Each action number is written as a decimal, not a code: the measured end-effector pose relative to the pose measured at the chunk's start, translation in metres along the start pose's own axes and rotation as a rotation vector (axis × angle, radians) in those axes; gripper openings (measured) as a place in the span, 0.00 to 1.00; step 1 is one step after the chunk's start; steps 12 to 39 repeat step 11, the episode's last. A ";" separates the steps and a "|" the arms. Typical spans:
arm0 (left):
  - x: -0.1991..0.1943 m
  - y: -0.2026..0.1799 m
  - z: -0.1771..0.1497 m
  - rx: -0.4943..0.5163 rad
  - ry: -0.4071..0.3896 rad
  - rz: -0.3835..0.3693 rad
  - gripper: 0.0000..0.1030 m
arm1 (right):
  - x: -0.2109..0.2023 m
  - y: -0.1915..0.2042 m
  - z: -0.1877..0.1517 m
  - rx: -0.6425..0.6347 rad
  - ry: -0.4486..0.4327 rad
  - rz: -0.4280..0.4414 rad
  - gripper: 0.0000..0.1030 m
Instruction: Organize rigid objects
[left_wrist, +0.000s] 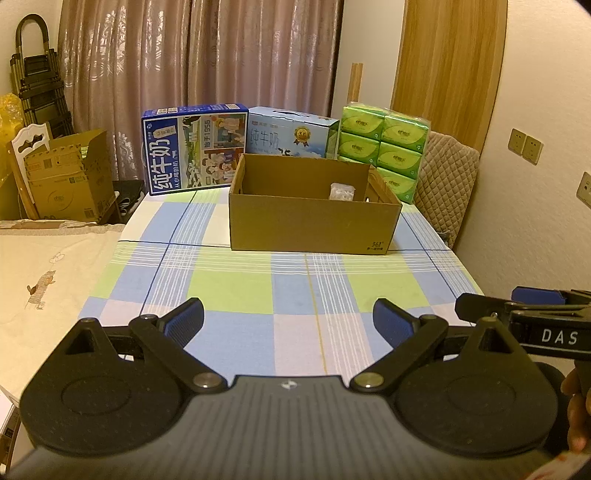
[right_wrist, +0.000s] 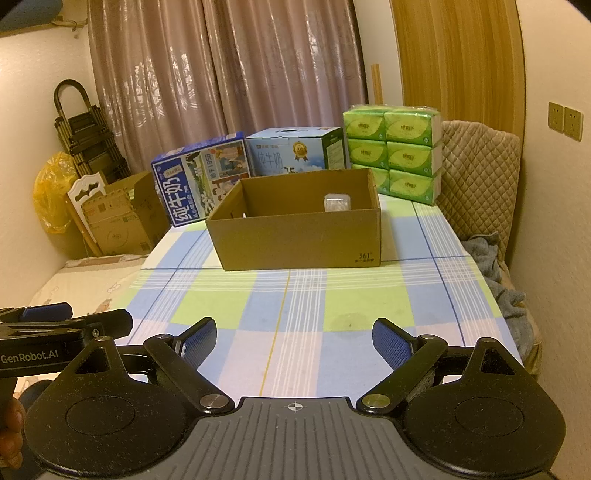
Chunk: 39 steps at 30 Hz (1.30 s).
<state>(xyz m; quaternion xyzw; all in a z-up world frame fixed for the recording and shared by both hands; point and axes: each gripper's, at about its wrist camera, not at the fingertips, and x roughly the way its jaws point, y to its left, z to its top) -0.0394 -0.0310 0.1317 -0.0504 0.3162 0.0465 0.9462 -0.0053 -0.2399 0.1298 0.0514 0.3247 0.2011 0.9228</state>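
Note:
An open brown cardboard box (left_wrist: 310, 225) stands on the checked tablecloth (left_wrist: 236, 284) at the far middle; it also shows in the right wrist view (right_wrist: 299, 240). A small clear plastic item (left_wrist: 342, 191) sits inside it at the back right, also seen in the right wrist view (right_wrist: 337, 202). My left gripper (left_wrist: 288, 325) is open and empty, low over the near part of the table. My right gripper (right_wrist: 294, 339) is open and empty beside it; part of it shows in the left wrist view (left_wrist: 524, 314). The left gripper's side shows in the right wrist view (right_wrist: 66, 325).
Behind the box stand a dark blue milk carton (left_wrist: 194, 147), a light blue milk carton (left_wrist: 291, 134) and a green tissue pack (left_wrist: 384, 147). A padded chair (left_wrist: 447, 184) is at the right. Cardboard boxes (left_wrist: 66, 177) and a folded trolley (left_wrist: 37, 74) stand at the left.

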 end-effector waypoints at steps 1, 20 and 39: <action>0.001 0.000 0.000 0.000 0.001 -0.001 0.94 | 0.000 0.000 0.000 0.000 0.000 0.000 0.86; -0.003 0.002 0.000 -0.028 -0.020 -0.011 0.94 | 0.000 0.000 0.001 0.001 -0.001 0.002 0.86; -0.003 0.002 0.000 -0.028 -0.020 -0.011 0.94 | 0.000 0.000 0.001 0.001 -0.001 0.002 0.86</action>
